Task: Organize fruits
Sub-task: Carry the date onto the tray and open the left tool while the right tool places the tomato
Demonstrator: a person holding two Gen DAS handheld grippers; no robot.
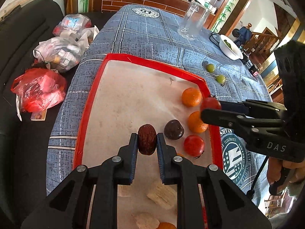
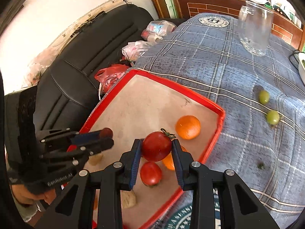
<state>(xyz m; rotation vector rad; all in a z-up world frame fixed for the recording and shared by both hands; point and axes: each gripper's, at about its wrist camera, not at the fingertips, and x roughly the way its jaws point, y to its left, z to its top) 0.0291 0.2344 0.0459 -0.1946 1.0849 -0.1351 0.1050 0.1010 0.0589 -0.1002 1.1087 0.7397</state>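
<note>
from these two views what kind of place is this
Probably a lived-in home room: a black sofa with plastic shopping bags on it, a cloth-covered table, and a wooden staircase behind.

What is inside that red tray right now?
In the red tray: two oranges, a cherry tomato, a dark round fruit and pale chunks. The left gripper holds a brown date. Fruit beneath the grippers is partly hidden.
</note>
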